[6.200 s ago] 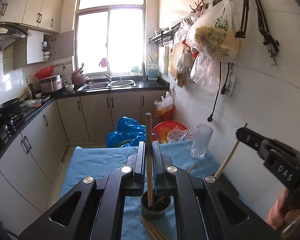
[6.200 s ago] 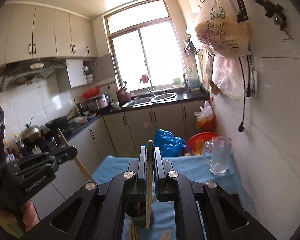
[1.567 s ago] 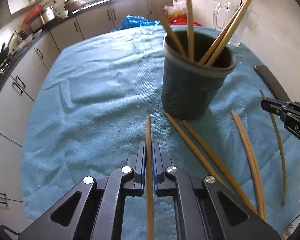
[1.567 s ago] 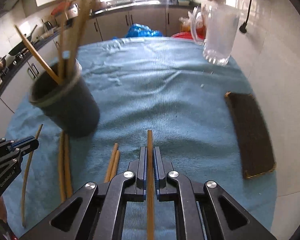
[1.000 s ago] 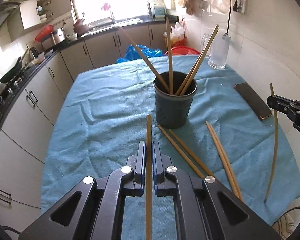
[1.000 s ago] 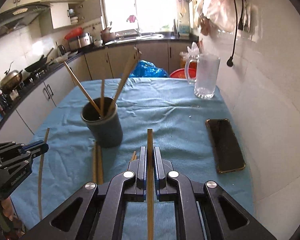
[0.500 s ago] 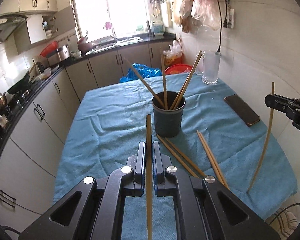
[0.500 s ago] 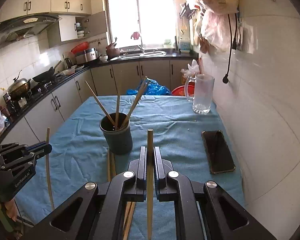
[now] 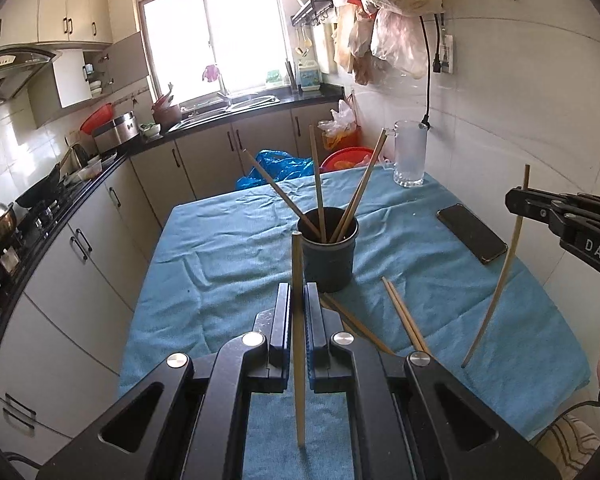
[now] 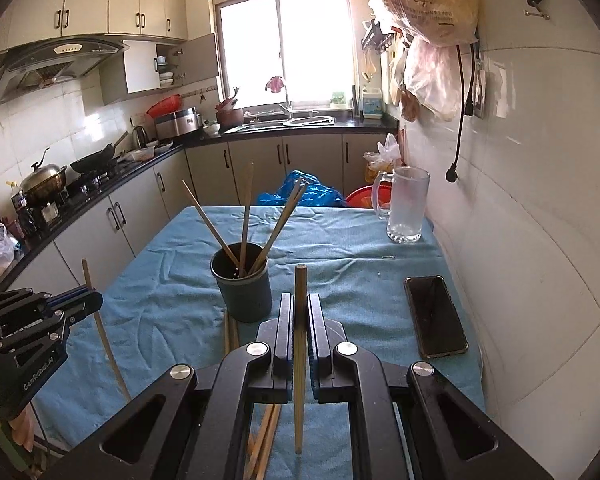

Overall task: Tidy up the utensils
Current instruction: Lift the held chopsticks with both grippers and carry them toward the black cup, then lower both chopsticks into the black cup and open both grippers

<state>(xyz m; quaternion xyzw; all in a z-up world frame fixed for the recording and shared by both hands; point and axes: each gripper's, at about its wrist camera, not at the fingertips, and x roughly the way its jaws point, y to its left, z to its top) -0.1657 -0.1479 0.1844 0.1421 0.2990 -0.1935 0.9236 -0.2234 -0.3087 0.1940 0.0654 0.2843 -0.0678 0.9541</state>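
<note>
"DAS" is printed on the right gripper (image 9: 516, 199); the hanging bag's (image 10: 432, 4) Chinese print is unclear.

A holder (image 9: 329, 256) stands mid-surface (image 9: 228, 248) with four chopsticks (image 9: 317, 184) in it. Loose chopsticks (image 9: 404, 316) lie on the surface just near of the holder. A phone (image 9: 471, 233) lies to the right, and a glass mug (image 9: 409, 154) stands at the far right corner, by the wall.

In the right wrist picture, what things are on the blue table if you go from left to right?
Left gripper with its chopstick → dark chopstick holder → right gripper's chopstick → glass mug → black phone.
</note>
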